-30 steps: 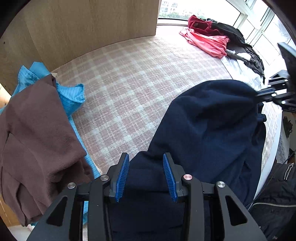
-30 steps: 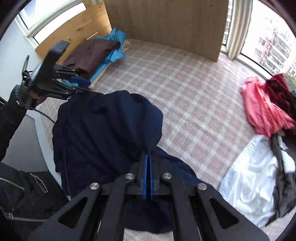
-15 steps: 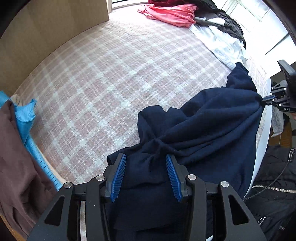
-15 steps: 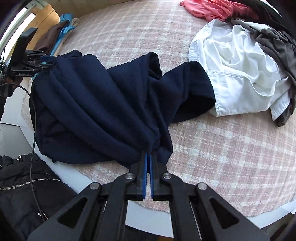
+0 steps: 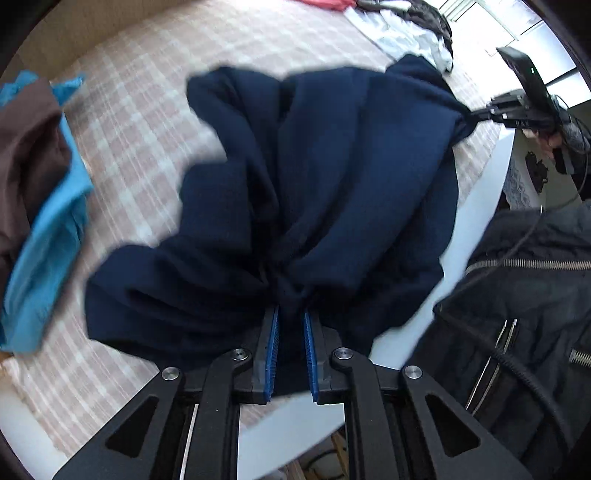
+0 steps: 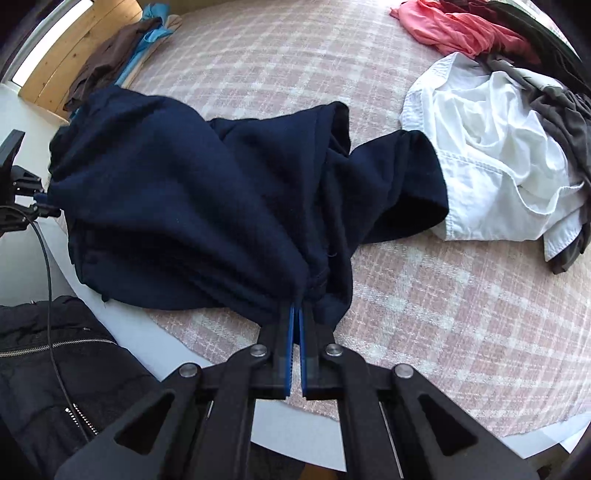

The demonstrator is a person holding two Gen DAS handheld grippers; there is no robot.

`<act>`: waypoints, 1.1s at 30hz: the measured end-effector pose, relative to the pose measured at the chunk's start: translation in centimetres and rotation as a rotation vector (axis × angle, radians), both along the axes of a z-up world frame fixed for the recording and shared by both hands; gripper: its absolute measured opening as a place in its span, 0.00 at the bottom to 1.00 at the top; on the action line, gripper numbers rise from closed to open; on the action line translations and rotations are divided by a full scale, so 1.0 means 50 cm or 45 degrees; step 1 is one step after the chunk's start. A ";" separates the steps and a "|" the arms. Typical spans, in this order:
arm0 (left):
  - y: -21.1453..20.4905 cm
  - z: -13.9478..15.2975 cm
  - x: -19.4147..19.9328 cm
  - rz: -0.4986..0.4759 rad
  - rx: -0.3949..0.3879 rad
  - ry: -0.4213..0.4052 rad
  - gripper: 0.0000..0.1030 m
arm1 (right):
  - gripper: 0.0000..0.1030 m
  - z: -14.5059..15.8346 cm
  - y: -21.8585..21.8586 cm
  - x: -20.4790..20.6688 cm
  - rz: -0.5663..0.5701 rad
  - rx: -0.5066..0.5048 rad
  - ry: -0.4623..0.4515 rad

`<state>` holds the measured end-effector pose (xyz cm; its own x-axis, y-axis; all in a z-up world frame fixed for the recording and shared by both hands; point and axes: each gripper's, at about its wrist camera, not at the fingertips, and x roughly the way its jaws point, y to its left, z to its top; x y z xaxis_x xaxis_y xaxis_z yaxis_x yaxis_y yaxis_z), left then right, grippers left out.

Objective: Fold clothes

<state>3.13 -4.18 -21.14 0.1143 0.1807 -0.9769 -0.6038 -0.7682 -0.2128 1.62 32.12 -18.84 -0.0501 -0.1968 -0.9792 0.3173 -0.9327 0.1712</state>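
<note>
A navy garment (image 5: 332, 166) lies bunched across the plaid bedspread (image 5: 147, 122), stretched between both grippers near the bed's front edge. My left gripper (image 5: 291, 317) points down at it; its jaws are closing, and a gathered fold of navy cloth sits pinched between the blue pads. My right gripper (image 6: 297, 308) is shut on another gathered edge of the same navy garment (image 6: 184, 192). In the left wrist view the right gripper (image 5: 476, 114) shows at the garment's far corner. The left gripper (image 6: 40, 210) is at the left edge of the right wrist view.
A brown garment (image 5: 26, 147) rests on a bright blue one (image 5: 55, 221) at the bed's left. A white shirt (image 6: 498, 166), a pink garment (image 6: 461, 33) and grey clothes (image 6: 569, 122) are piled at the right. A person's black jacket (image 5: 535, 314) stands at the white bed edge.
The left gripper's jaws have narrowed onto a fold of navy cloth, and it has swept sideways along the bed's edge. The right gripper came down with its corner, then stayed put.
</note>
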 end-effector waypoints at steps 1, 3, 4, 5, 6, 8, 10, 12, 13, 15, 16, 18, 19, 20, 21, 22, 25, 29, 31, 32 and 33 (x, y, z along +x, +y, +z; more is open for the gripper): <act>-0.009 -0.010 0.014 0.020 -0.029 -0.021 0.11 | 0.03 -0.005 -0.003 -0.001 0.009 -0.001 -0.009; -0.029 -0.009 0.020 0.085 -0.053 -0.021 0.11 | 0.03 -0.010 -0.003 -0.005 0.017 -0.003 -0.021; -0.038 0.006 0.010 0.129 -0.038 0.006 0.11 | 0.03 -0.012 -0.003 -0.008 0.018 -0.004 -0.026; -0.044 0.029 -0.006 0.170 -0.005 0.043 0.12 | 0.03 -0.014 -0.002 -0.010 0.020 -0.004 -0.029; -0.044 0.056 -0.029 0.200 0.038 0.090 0.14 | 0.03 -0.014 -0.002 -0.011 0.026 -0.003 -0.028; -0.031 0.106 -0.080 0.216 0.091 0.194 0.33 | 0.03 -0.013 -0.002 -0.014 0.037 0.001 -0.026; 0.000 0.136 -0.135 0.170 0.110 0.292 0.39 | 0.03 -0.012 -0.002 -0.014 0.047 0.006 -0.018; 0.036 0.136 -0.194 0.136 0.116 0.329 0.43 | 0.03 -0.009 -0.002 -0.012 0.056 0.013 -0.007; 0.054 0.129 -0.227 0.130 0.124 0.319 0.44 | 0.03 -0.007 -0.002 -0.012 0.059 0.016 0.000; 0.072 0.096 -0.278 0.122 0.105 0.272 0.45 | 0.03 -0.004 0.000 -0.012 0.059 0.018 0.011; 0.083 0.073 -0.302 0.120 0.076 0.232 0.46 | 0.03 -0.003 0.002 -0.012 0.057 0.018 0.015; 0.099 0.027 -0.340 0.118 0.020 0.151 0.46 | 0.03 -0.002 0.005 -0.014 0.049 0.017 0.020; 0.100 0.003 -0.351 0.119 -0.005 0.109 0.46 | 0.03 -0.003 0.006 -0.015 0.044 0.017 0.021; 0.102 -0.017 -0.359 0.122 -0.023 0.071 0.46 | 0.03 -0.003 0.008 -0.016 0.039 0.016 0.022; 0.104 -0.032 -0.364 0.131 -0.022 0.033 0.46 | 0.03 -0.004 0.009 -0.017 0.034 0.016 0.023; 0.107 -0.041 -0.365 0.136 0.009 -0.003 0.44 | 0.03 -0.005 0.010 -0.017 0.029 0.016 0.023; 0.117 -0.036 -0.349 0.111 0.094 -0.024 0.05 | 0.03 0.004 0.011 -0.018 0.016 0.020 0.050; 0.102 0.041 -0.323 0.128 0.202 0.073 0.04 | 0.03 0.059 0.020 -0.029 -0.015 -0.004 0.151; 0.071 0.101 -0.321 0.178 0.259 0.143 0.04 | 0.03 0.099 0.024 -0.050 -0.021 -0.004 0.228; 0.046 0.134 -0.325 0.213 0.271 0.194 0.04 | 0.03 0.121 0.023 -0.064 -0.018 0.003 0.275; 0.028 0.164 -0.333 0.251 0.292 0.238 0.04 | 0.03 0.144 0.021 -0.078 -0.014 0.009 0.323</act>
<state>-13.49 -2.76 -12.96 -0.1215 0.3987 -0.9090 -0.4931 -0.8190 -0.2933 -2.28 33.16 -11.67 -0.2965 -0.1881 -0.9363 0.3394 -0.9372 0.0808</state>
